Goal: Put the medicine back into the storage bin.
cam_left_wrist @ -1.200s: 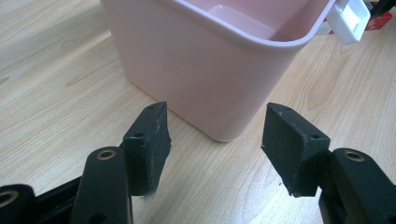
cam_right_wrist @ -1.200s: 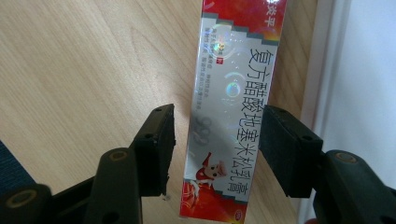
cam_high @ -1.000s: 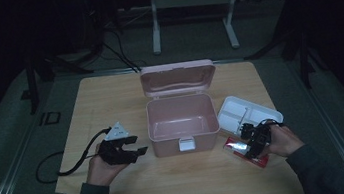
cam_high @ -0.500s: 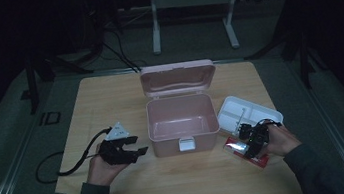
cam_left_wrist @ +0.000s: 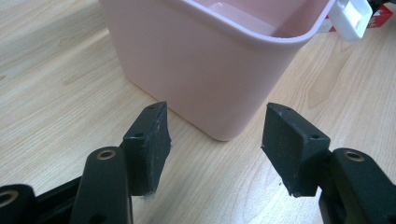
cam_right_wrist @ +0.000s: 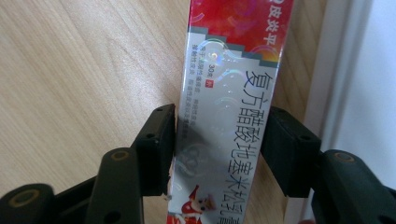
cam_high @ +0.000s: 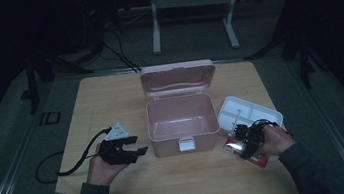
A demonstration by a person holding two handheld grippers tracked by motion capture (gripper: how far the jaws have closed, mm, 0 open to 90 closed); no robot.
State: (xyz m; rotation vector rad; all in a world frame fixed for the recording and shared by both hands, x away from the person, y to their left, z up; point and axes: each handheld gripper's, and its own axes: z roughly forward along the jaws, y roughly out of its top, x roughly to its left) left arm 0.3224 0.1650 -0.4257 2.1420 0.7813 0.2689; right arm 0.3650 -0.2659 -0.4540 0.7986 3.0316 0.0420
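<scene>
An open pink box stands mid-table, its lid tipped back. My left gripper lies to its left, open. In the left gripper view the jaws stand wide apart with nothing between them, aimed at a corner of the pink box. My right gripper is low over a red and silver carton that lies on the table right of the box. In the right gripper view both pads of that gripper press the long sides of the carton, which bears printed characters.
A white divided tray lies just behind the right hand, and its rim runs right beside the carton. The box's white latch hangs on its front. A black cable trails off the table's left edge.
The right hand has edged a little to the left over the carton. The left hand and the pink box have not moved.
</scene>
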